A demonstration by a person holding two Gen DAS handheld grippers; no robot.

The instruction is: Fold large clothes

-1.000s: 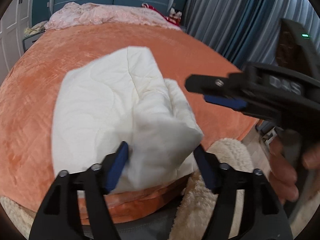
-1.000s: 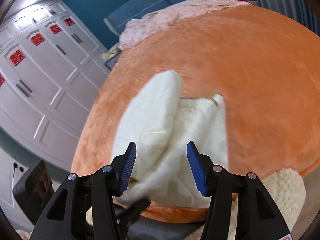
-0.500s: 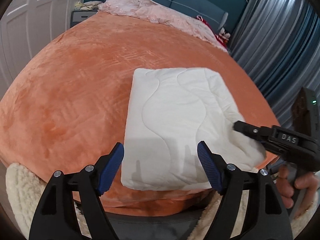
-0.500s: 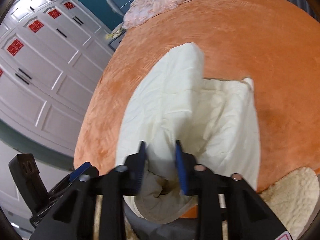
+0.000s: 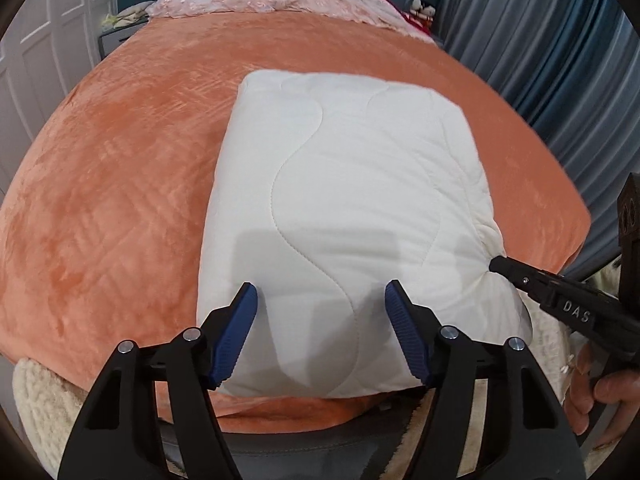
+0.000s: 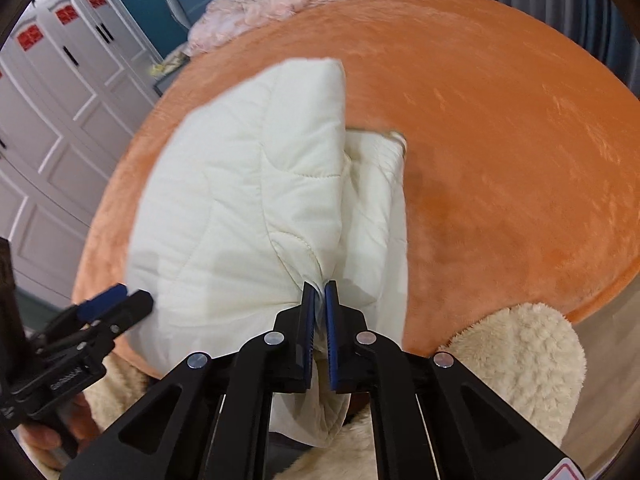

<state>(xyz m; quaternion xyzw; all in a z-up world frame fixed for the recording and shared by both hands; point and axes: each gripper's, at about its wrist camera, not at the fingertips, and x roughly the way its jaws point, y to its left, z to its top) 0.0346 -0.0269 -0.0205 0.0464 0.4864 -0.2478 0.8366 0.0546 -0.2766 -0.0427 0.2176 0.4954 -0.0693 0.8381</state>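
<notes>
A white wardrobe (image 6: 60, 128) stands at the far left. The left hand-held gripper (image 5: 322, 334) hovers over the near edge of the folded white quilt (image 5: 344, 208), its jaws apart and closing, quilt between them but no pad pressing. The quilt lies on the orange bed (image 5: 120, 184) near its front edge. At the quilt's right near corner, the right hand-held gripper (image 6: 319, 294) is clamped tight on a pinch of fabric

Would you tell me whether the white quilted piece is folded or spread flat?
Folded: the white quilted piece lies doubled on the orange bedspread, with stacked layers along its edge.
</notes>
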